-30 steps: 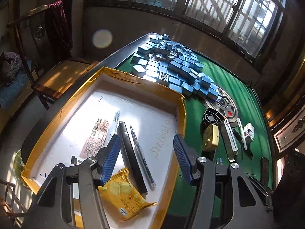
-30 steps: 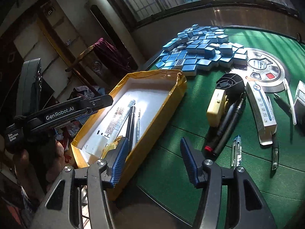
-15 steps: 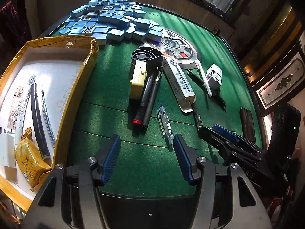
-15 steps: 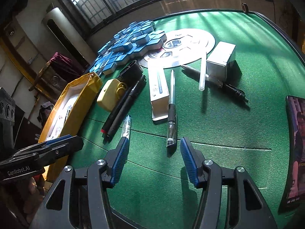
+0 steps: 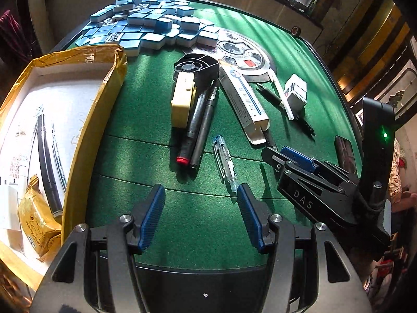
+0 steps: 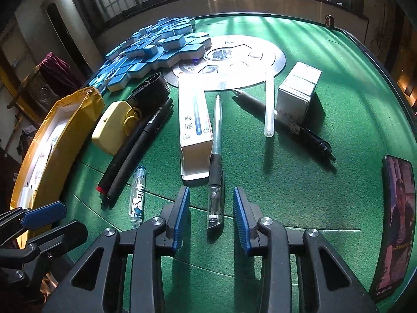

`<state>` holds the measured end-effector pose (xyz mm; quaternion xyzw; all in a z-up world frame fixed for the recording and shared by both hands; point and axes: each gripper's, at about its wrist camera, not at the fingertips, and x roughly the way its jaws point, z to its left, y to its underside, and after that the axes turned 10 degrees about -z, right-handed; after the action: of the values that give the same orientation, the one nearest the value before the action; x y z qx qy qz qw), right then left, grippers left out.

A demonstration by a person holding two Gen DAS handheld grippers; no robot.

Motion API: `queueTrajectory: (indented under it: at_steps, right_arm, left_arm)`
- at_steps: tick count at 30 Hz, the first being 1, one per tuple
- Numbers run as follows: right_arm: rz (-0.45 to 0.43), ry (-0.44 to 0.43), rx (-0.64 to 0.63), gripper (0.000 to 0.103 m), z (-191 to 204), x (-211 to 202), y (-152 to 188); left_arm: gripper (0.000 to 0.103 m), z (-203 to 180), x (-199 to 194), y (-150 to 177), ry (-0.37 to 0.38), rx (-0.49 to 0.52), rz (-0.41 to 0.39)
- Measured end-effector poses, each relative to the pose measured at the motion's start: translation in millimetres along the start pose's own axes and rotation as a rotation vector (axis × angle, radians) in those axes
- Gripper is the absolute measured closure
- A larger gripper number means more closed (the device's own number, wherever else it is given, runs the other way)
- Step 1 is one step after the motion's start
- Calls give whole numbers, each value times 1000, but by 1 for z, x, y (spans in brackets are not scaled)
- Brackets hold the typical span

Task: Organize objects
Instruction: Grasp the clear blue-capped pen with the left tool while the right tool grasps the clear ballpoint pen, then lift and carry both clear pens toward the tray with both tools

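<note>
- While the right gripper point(image 6: 211, 219) points down at the green felt table point(image 6: 338, 195), its jaws have just been closing around the clear plastic pen with a black grip point(image 6: 215, 172); a gap shows on both sides of the barrel, so the pads do not press it yet.
- I judge that this pen is the next object to organize, because its near end lies exactly between the blue pads.
- At 9 o'clock from it stands the yellow cardboard box with a white inside point(image 6: 65, 135), probably the place for the objects; the left wrist view shows pens and a yellow snack packet point(image 5: 39, 221) inside it.
- Over bare felt the left gripper point(image 5: 200, 208) hangs with its jaws wide apart and nothing between them, so it seems to wait; the small transparent blue-printed pen point(image 5: 225, 160) lies near it at 12 o'clock.
- Two black markers point(image 6: 135, 151) lie beside the pale yellow case point(image 6: 110, 127), at 10 o'clock from the right gripper.
- On the body of the right gripper, seen from the left wrist, I read "DAS".
- Chinese characters stand on the long white carton with a blue stripe point(image 6: 194, 130), but I cannot read them surely.
</note>
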<state>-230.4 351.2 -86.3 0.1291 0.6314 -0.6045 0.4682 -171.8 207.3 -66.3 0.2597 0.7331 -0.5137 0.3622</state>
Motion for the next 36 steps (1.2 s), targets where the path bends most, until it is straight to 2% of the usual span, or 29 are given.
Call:
queueTrajectory:
  at_steps: [2,14,20,22,24,27,30,36]
  right_arm:
    - [-2,12,-4,91,-1,-2,3]
    - [41,-74,76,91,-20,-46,47]
    - [40,-103,98,91,-25,-52,55]
    - [41,-114,108,91,-27,-52,55]
    - [42,-120,119,91,-28,-52,54]
    - [25,-140,118,89,-28,-52,47]
    - [9,-143,114,80,-26,-49,37]
    - [2,-77,76,80,-12,-32,24]
  left_arm:
    - [47,0,0,0,-3,-1,1]
    - [47,-31,24,-3,27,66,17]
    - [64,-46,52,-12,-6,125,27]
    - [80,-47,60,-11,-37,137,44]
    - [90,-46,60,-9,-74,164,30]
    - [90,-40,52,-3,-55,163,28]
    - [90,-35,43,6,-39,150,33]
    - [90,-30,32,16,-11,134,44]
